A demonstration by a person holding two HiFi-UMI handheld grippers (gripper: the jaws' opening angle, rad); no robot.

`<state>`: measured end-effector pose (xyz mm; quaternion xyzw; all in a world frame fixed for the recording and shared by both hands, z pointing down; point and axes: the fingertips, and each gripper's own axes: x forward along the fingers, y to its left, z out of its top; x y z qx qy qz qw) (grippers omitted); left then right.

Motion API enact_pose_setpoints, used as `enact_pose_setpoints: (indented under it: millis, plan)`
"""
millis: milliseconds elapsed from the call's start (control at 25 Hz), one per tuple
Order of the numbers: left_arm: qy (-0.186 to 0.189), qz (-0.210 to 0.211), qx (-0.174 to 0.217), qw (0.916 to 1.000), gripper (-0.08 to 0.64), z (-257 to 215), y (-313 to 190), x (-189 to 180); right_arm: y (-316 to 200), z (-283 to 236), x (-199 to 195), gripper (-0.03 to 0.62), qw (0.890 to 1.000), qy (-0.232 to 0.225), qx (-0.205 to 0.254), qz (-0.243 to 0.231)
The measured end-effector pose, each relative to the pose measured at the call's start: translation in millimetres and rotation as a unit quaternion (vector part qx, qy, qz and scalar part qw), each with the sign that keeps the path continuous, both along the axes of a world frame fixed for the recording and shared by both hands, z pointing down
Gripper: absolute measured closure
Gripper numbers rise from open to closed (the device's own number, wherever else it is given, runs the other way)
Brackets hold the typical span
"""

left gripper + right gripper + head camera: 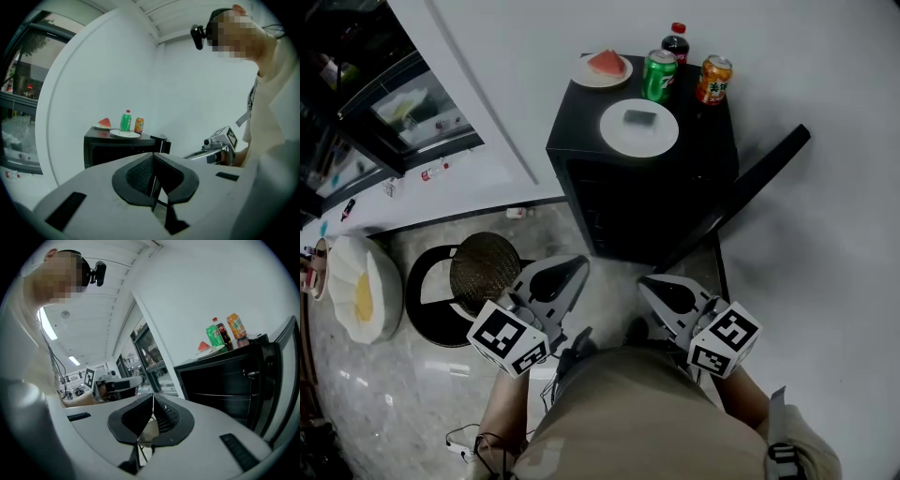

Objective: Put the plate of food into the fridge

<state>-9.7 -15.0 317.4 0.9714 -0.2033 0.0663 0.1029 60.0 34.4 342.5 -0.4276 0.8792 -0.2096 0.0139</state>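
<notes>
Left gripper [576, 264] and right gripper [646, 282] jaws clenched, empty; reaching the plate [639, 128] may topple the green can [658, 75] just beside it.

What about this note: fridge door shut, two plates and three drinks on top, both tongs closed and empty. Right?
Not quite. The fridge door stands open, swung out to the side, as the head view shows. The rest holds.
</notes>
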Motion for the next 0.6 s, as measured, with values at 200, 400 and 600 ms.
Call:
enact_pose_setpoints:
  millis: [200,400,600]
  plan:
    - [-0.024,-0.015,0.023,0.9993,0.548,-1.0,-7.6,29.2,0.6,2.0,34.6,0.569,1.0,-0.005,0.004,-0.004]
    - [-0.05,-0.019,0.044,0.9976,0.548,-2.6,-12.4,53.0,-0.6,2.2,61.3,0.569,1.0,-0.006,0.011,-0.003]
    - [-0.064,-0.012,0.053,0.9965,0.548,-1.9,-12.3,67.9,-2.5,2.2,74.2,0.569,1.0,-0.012,0.016,-0.001]
